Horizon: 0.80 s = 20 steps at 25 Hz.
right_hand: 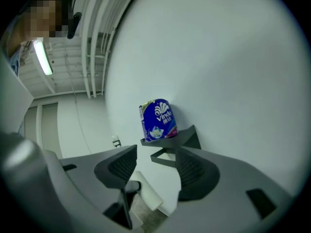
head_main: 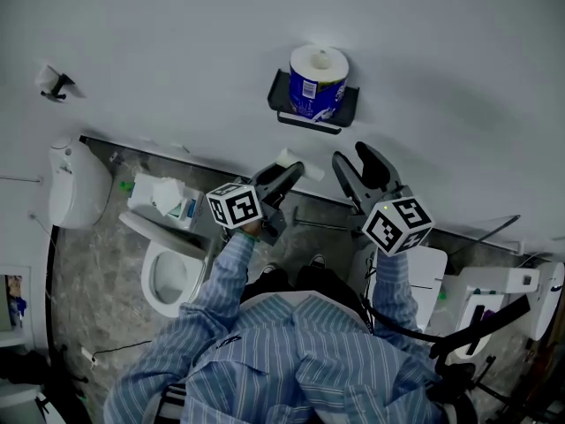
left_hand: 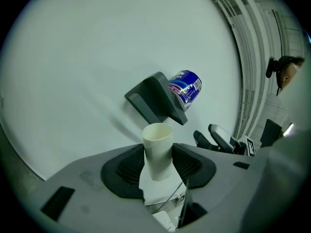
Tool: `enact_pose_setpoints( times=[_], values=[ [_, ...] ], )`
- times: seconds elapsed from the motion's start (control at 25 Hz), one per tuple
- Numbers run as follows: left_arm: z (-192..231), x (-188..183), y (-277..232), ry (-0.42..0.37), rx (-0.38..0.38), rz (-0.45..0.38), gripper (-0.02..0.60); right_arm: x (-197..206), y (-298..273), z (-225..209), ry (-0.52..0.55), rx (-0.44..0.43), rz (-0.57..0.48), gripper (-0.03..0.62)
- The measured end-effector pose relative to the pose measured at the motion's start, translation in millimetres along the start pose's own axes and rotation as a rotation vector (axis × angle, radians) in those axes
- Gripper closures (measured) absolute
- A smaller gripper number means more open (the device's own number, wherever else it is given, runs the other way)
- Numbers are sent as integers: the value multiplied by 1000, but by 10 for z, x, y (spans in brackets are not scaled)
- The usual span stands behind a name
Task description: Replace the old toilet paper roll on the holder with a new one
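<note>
Dark shelf [head_main: 279,92] fixed to the white wall [head_main: 177,42]. One toilet paper roll [head_main: 316,82] in a blue wrapper stands upright on its flat top. Below, grey stone floor [head_main: 88,268]; a white toilet [head_main: 168,276] stands on it, bowl uncovered.

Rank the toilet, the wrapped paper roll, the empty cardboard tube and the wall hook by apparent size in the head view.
1. toilet
2. wrapped paper roll
3. empty cardboard tube and wall hook: they look about alike, and the tube is partly hidden.
</note>
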<state>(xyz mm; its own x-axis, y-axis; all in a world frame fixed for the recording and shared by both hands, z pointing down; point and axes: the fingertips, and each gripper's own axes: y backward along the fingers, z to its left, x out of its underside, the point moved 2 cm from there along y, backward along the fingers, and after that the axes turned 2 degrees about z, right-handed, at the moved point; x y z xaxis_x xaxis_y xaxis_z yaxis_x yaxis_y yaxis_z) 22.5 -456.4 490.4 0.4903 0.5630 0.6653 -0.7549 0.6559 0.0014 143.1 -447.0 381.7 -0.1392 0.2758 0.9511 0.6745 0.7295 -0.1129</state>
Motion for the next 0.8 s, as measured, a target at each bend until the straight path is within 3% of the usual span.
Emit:
enact_pose_setpoints(
  times=[0.12, 0.36, 0.8],
  values=[
    [70, -11, 148, 10, -16, -8, 399, -193, -214, 137, 83, 5, -9, 328],
    [175, -70, 380, -6, -44, -3, 399, -423, -573, 147, 195, 113, 10, 259],
    [296, -179, 524, -9, -52, 4, 399, -783, -940, 87, 214, 219, 16, 183]
  ],
)
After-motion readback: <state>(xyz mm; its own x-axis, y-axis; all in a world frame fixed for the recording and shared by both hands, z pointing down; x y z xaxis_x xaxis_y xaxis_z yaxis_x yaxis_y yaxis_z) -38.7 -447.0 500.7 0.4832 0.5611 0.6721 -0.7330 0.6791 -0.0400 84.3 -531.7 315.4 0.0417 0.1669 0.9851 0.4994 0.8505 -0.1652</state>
